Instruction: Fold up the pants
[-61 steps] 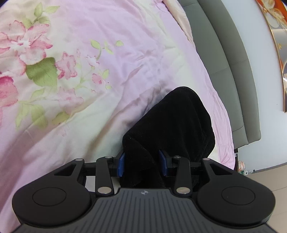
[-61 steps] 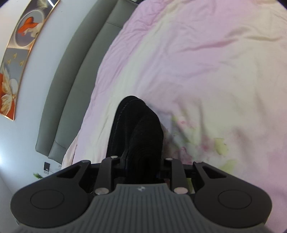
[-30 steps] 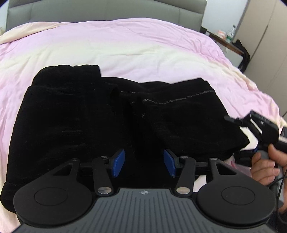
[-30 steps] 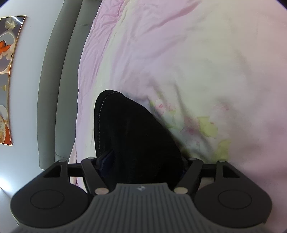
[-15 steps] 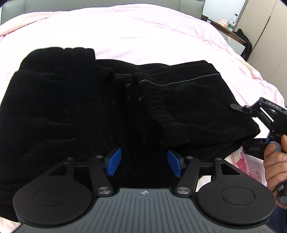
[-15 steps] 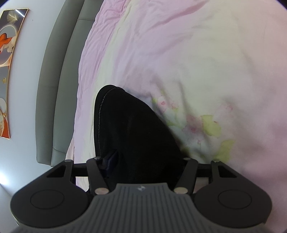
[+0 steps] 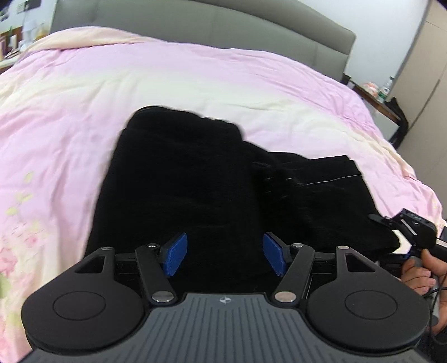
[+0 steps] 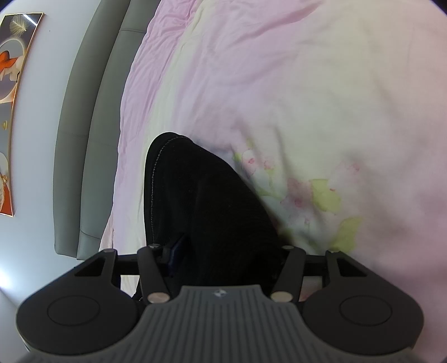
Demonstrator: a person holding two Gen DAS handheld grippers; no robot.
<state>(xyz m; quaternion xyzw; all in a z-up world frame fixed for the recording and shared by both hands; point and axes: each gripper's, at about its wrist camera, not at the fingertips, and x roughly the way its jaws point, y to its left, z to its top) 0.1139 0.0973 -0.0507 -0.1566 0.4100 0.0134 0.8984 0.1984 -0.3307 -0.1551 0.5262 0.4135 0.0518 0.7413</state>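
Left tongs (image 7: 225, 257) gape above pants (image 7: 195, 181); quilt (image 7: 195, 83) surrounds.

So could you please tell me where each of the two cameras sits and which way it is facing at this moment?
Left wrist: on the left hand-held gripper, above the black pants, facing the grey headboard; its open blue pads show, plus the right hand.
Right wrist: on the right hand-held gripper, facing across the pink bedspread, headboard leftward; linkages show, fabric between the jaws.
Shared: pants, bedspread, headboard.
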